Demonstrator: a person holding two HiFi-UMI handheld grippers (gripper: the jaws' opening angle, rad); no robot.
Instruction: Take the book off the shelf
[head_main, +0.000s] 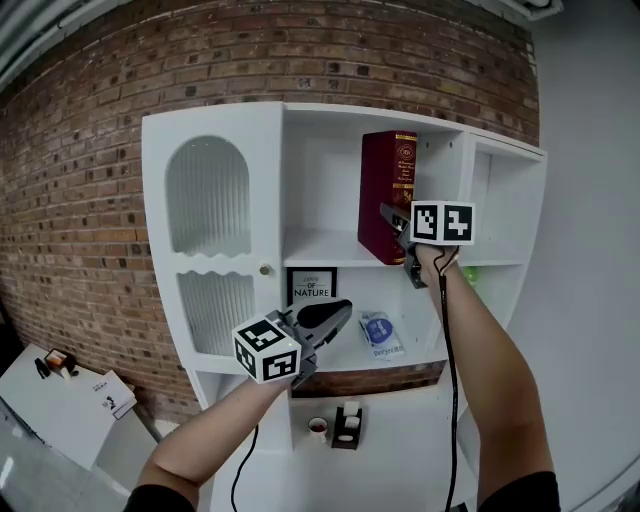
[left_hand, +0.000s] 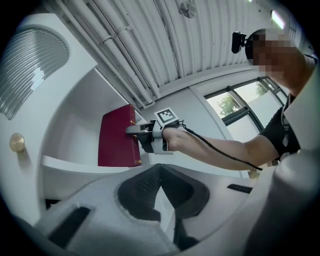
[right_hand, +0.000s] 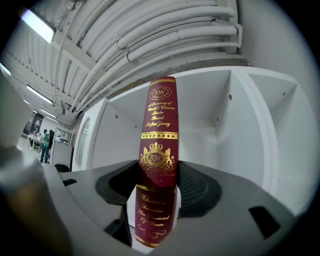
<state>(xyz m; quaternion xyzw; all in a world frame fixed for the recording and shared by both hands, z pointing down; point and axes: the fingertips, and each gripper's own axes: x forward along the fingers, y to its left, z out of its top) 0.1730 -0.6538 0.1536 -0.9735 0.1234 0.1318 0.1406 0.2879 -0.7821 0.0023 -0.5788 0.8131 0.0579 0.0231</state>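
Book (head_main: 387, 195) was standing upright on the upper shelf (head_main: 320, 247) of the white cabinet (head_main: 215, 120), over toward the right side of that open section, with its bottom edge on the board. So the right gripper (head_main: 395, 222) was reaching in roughly level, with its jaws pinching the dark red spine from both sides, about midway down (gold lettering and a little crest on it, pretty fancy). In the right gripper view the pads sat tight against the spine, no gap that I could see.

Meanwhile the left gripper (head_main: 335, 312) hung lower, in front of the shelf below, well apart from the book. Its jaws were pressed together with nothing between them.

On that lower shelf were a framed sign (head_main: 311, 285) and a blue-and-white packet (head_main: 378, 332). A ribbed door (head_main: 208, 195) with a small gold knob (head_main: 265, 269) took up the cabinet's left side, and a brick wall (head_main: 80, 200) was behind it all.
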